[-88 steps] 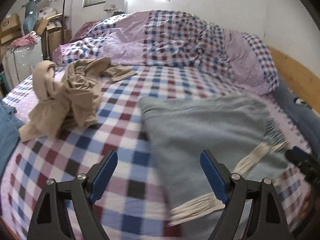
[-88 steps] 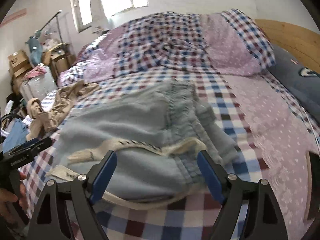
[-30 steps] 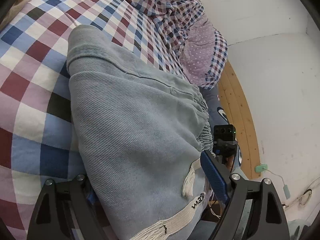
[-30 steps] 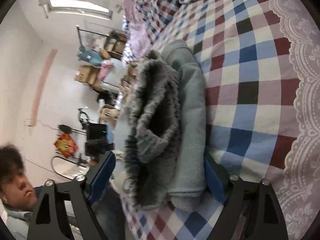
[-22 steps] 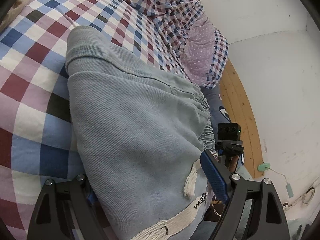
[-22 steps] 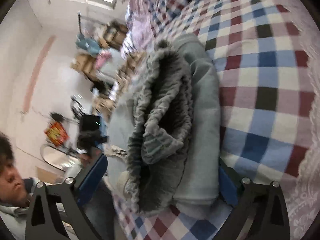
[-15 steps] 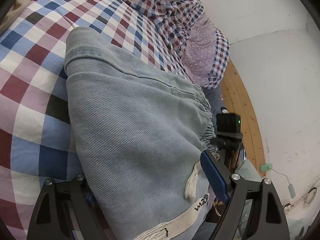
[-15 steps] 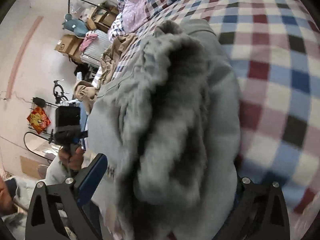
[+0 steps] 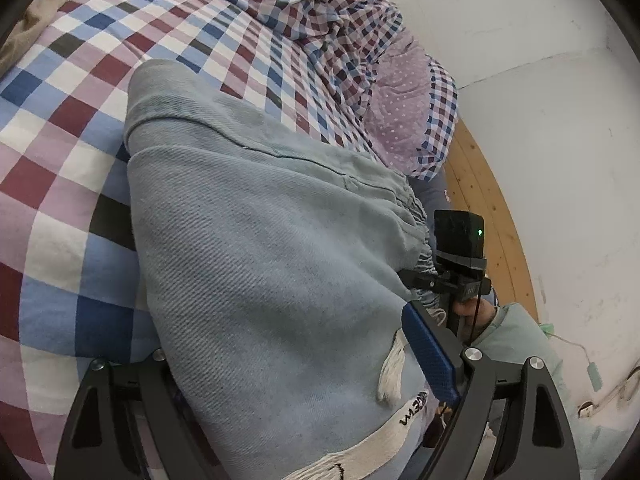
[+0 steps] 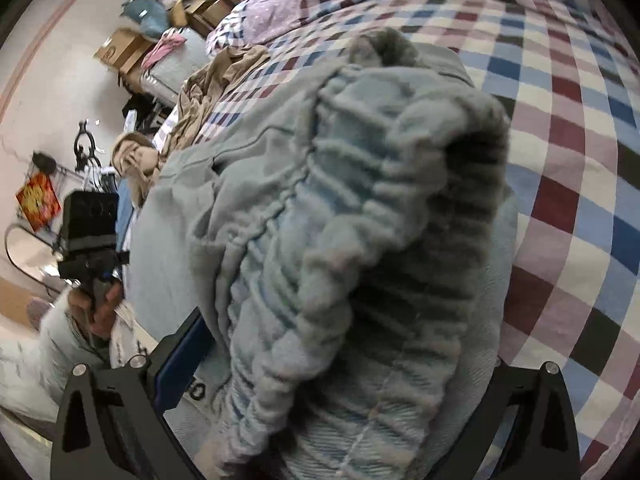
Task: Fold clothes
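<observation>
While the grey-blue trousers (image 9: pixel 272 264) lay on the checked bed (image 9: pixel 60 128) | left gripper (image 9: pixel 296 364) and right gripper (image 10: pixel 332 364): jaws wide apart, cloth bunched between | handling: soft, limp, thick; grip judged best at gathered waistband (image 10: pixel 360 184) | containers: cardboard boxes (image 10: pixel 120 50) beyond bed, contents unclear
</observation>
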A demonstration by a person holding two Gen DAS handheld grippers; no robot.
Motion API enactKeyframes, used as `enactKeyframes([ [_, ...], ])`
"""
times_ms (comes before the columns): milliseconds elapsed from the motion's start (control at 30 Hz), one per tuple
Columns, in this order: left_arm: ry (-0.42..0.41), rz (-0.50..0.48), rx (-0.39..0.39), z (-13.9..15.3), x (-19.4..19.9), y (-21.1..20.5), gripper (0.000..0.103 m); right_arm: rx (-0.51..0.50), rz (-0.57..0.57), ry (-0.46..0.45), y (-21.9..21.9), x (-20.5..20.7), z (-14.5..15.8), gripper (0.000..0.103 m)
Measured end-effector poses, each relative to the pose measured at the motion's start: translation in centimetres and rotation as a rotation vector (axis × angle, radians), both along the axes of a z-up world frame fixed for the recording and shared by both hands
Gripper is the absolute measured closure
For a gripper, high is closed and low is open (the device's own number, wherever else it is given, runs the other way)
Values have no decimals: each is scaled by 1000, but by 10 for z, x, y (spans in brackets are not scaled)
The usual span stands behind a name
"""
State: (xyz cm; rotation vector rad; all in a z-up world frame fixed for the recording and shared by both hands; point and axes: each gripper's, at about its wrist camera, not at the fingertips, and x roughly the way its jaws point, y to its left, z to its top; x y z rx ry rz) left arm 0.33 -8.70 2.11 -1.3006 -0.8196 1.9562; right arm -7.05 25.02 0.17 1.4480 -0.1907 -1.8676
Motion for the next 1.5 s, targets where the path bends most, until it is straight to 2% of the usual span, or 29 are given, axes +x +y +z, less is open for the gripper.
enactKeyframes([
  [133,27,5,-11,1,2,2,14,-5,-22,-14,-2,-2,-1,0],
  [300,7,21,-8,-2,0,-1,14,-17,-60,-6,2,-1,0,0],
  [333,-1,30,-11,-3,-1,-3,14,-10,-66,3,2,0,0,4],
  [367,-9,39,-13,-3,-1,-5,18,7,-72,15,2,2,1,9],
  [433,-25,58,-18,-5,-1,-9,36,54,-85,49,3,7,6,19],
  [467,-33,67,-21,-5,-2,-11,53,69,-87,65,3,10,9,22],
  [500,-51,78,-9,-8,-2,-14,58,80,-89,85,2,13,13,29],
  [567,-66,88,13,-9,-2,-16,65,102,-94,121,1,18,21,42],
  [700,-24,100,-23,3,2,-10,79,170,-129,193,-10,32,36,54],
  [800,-1,113,-34,10,4,-8,85,209,-164,249,-17,47,50,61],
  [1000,75,129,-76,40,20,-3,91,232,-211,342,-29,89,81,65],
  [1133,133,129,-68,65,36,-11,91,250,-227,387,-46,133,99,66],
  [1233,181,135,-99,83,53,-21,91,247,-259,423,-61,168,110,66],
  [1400,220,175,-139,106,81,-47,91,245,-297,472,-111,216,125,66],
  [1500,228,203,-168,117,100,-77,91,227,-284,503,-150,236,133,66],
])
